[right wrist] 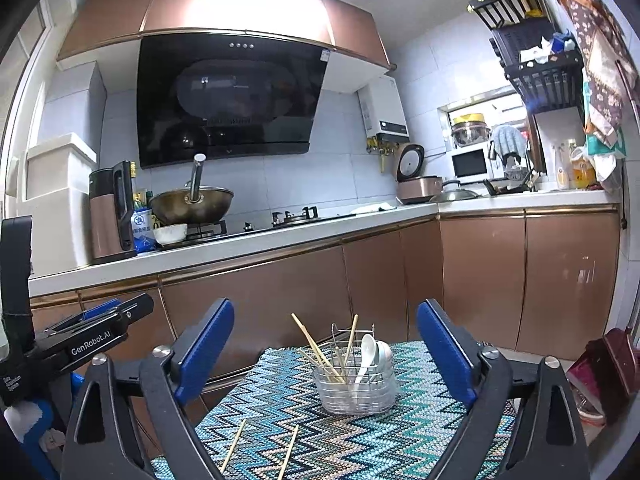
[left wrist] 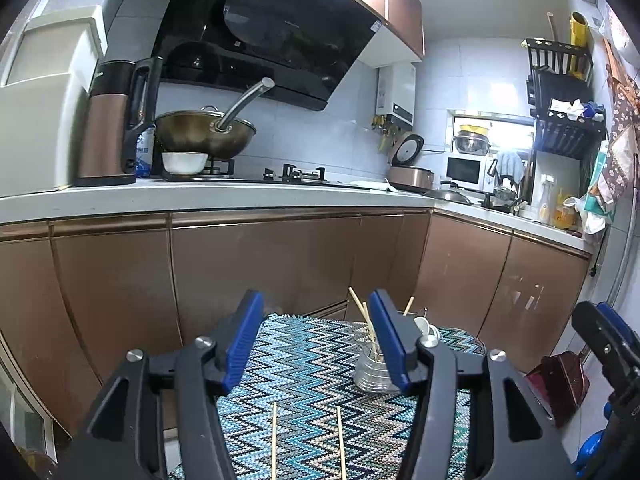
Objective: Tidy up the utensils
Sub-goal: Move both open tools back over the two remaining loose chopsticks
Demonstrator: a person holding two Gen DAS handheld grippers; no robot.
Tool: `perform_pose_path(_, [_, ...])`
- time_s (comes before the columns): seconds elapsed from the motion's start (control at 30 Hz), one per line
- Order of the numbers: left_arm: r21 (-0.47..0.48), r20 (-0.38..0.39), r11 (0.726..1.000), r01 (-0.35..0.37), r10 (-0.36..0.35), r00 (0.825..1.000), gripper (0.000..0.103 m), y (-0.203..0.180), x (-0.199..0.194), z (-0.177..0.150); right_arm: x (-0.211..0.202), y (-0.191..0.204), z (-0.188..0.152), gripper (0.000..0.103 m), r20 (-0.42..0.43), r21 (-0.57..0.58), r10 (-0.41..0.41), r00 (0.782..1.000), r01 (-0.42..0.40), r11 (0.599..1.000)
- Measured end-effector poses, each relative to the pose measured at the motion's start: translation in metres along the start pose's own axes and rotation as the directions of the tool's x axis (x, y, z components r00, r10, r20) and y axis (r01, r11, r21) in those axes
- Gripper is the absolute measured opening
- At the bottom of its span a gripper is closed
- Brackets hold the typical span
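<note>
Chopsticks are lying loose on the zigzag-patterned mat (right wrist: 280, 384), 2 of them (right wrist: 234, 444) (right wrist: 289, 450) side by side and apart, on the near side of the utensil holder (right wrist: 354, 386). That clear holder, ringed by a wire frame, is standing upright on the mat covering the bench, well apart from the loose pair. Several more chopsticks (right wrist: 316, 346) are leaning out of the holder's left part, and white spoons (right wrist: 368, 350) are standing in its right part. The left gripper (left wrist: 316, 344) is hovering above the mat with its blue pads (left wrist: 242, 344) spread apart and gripping nothing; in its view the holder is sitting partly behind the right pad. The right gripper (right wrist: 326, 354) is gaping very wide, also empty, with the holder showing between its pads (right wrist: 206, 348) but farther away, untouched.
</note>
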State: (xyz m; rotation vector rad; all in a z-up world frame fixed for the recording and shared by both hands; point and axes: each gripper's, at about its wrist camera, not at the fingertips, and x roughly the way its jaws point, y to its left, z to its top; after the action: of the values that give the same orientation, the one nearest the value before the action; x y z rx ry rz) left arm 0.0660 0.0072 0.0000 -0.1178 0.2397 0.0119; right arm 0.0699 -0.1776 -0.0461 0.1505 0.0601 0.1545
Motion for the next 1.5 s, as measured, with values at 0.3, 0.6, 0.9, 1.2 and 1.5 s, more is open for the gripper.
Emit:
perform_pose_path(0.3, [0.002,0.014,1.0,-0.019,0.019,1.0,0.057,0.009,-0.019,-0.001,-0.023,0.008,0.003,0.103,0.046,-0.016,-0.007,0.999,0.008,1.0])
perform_pose_path(0.6, [-0.003,0.053,0.999,-0.037,0.037,0.998,0.058,0.019,-0.038,-0.001,-0.035,0.017,0.008,0.103,0.068,-0.046,0.0,0.998,0.003,0.999])
perform_pose_path(0.9, [0.01,0.101,0.999,-0.046,0.045,0.994,0.062,0.021,-0.054,0.0,-0.053,0.028,0.011,0.103,0.174,-0.069,-0.105,0.979,0.118,0.991])
perform_pose_path(1.2, [0.018,0.106,0.999,-0.048,0.046,0.993,0.062,0.022,-0.054,-0.001,-0.049,0.026,0.011,0.103,0.144,-0.07,-0.097,0.985,0.108,0.992])
perform_pose_path(1.5, [0.03,0.069,0.994,-0.102,0.1,0.993,0.063,0.032,-0.04,-0.013,-0.023,0.021,-0.006,0.103,0.085,-0.058,-0.058,0.995,0.063,0.996])
